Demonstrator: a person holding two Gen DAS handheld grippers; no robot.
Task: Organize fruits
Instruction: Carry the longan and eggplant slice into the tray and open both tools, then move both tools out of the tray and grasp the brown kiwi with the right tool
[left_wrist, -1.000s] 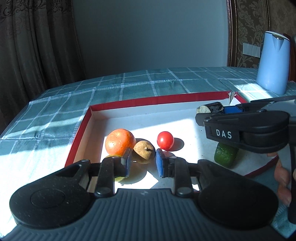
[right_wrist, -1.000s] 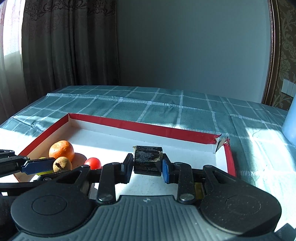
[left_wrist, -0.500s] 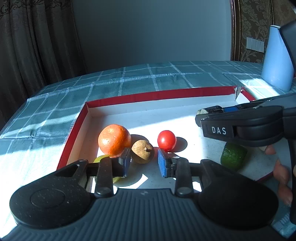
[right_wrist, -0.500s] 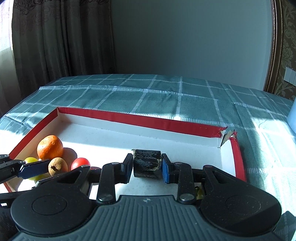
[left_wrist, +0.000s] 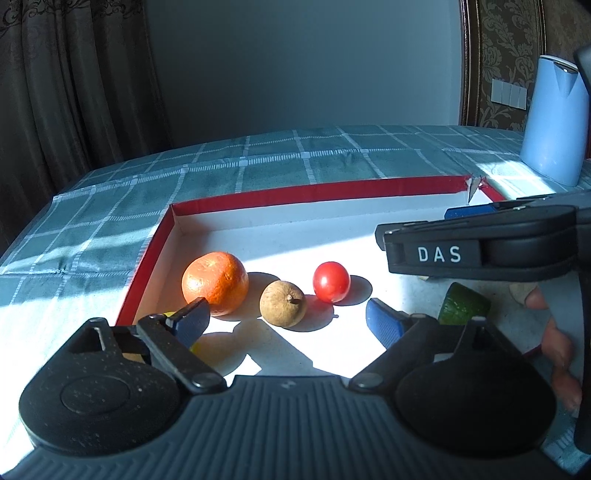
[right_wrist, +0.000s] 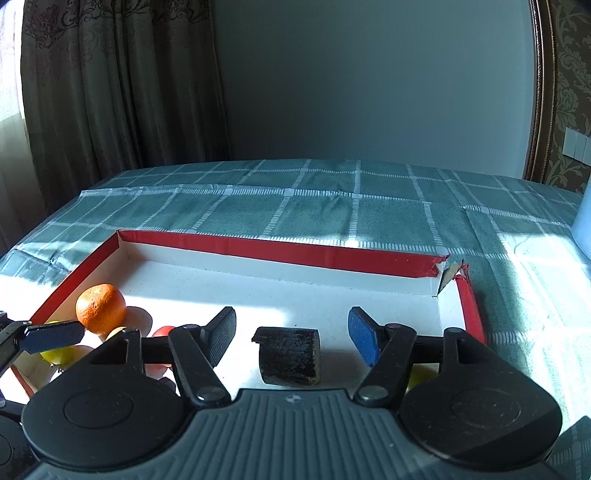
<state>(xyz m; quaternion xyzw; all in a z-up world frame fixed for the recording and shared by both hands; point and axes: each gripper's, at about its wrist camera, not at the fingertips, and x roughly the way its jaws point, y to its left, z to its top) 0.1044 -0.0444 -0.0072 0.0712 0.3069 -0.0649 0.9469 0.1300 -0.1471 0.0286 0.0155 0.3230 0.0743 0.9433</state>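
A dark, rough-skinned cylindrical chunk (right_wrist: 289, 356) lies on the white floor of the red-rimmed tray (right_wrist: 280, 249), between the wide-spread right gripper (right_wrist: 291, 334). Left gripper (left_wrist: 286, 321) also gapes wide, empty, near the brown fruit (left_wrist: 282, 303).

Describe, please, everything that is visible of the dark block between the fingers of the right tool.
The dark block is a short, stubby piece, nearly black, with a rough, grainy surface and a slightly curved top; what it is made of cannot be told. It rests on the white floor of the red-edged tray, partly in shadow. The right tool is open around it: both fingers stand apart from its sides, not touching. Nothing else touches it.
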